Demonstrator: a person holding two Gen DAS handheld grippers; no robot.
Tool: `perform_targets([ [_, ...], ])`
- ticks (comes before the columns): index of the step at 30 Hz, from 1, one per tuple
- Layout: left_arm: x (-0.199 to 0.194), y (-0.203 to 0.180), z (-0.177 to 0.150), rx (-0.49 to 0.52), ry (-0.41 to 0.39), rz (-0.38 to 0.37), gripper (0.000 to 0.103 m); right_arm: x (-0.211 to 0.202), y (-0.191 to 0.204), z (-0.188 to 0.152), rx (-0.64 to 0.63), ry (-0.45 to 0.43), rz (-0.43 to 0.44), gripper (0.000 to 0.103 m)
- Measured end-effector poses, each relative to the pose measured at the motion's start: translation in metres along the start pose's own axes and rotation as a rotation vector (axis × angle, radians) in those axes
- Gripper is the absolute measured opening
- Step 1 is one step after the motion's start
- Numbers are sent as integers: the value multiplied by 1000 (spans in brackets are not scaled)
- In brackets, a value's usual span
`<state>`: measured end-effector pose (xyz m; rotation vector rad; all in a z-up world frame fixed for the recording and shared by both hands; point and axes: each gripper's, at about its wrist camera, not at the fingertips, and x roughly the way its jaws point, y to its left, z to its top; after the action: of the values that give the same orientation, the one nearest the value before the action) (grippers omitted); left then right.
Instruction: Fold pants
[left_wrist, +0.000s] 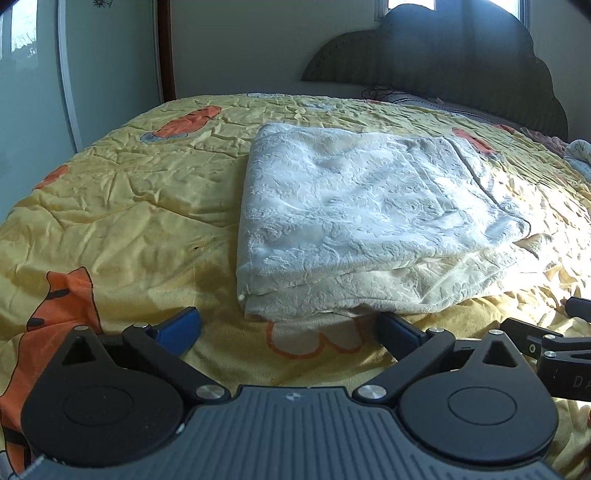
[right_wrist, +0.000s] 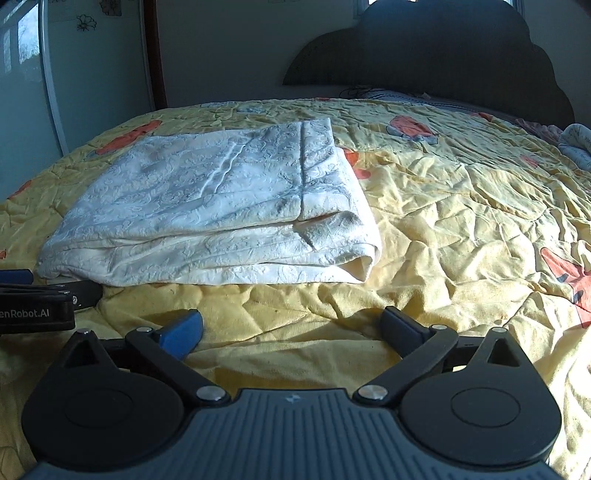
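My left hand-held gripper stands wide, its blue-padded fingers spread apart with nothing between them but the yellow bedspread. Its right finger sits just short of the near edge of the pants; whether it touches the cloth I cannot tell. My right hand-held gripper is just as wide and just as empty, with only crumpled yellow bedspread under and between its fingers.

Each tool shows in the other's view: off to the right of my left hand-held gripper I see the black linkage of the right one, and off to the left of my right hand-held gripper I see the left one's black body with white lettering and a blue pad.

Just ahead of both lie the pants, white with a raised, crinkled pattern, folded into a thick rectangle of several layers flat on the bed. From my left hand-held gripper they sit straight ahead and a little to the right, the stacked layers facing me. From my right hand-held gripper they lie ahead and to the left, with an open leg end at the near right corner.

Beyond the pants the bedspread runs on with orange cartoon prints. Farther back stands a dark scalloped headboard, and far to the left a pale wardrobe door.
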<state>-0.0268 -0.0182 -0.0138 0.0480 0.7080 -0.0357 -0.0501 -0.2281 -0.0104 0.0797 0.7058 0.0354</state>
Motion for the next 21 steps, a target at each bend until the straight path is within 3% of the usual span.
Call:
perform_targets([
  [21,-1,1,-1,9,0,-3,103,1,1,0,3,3,-9,103],
])
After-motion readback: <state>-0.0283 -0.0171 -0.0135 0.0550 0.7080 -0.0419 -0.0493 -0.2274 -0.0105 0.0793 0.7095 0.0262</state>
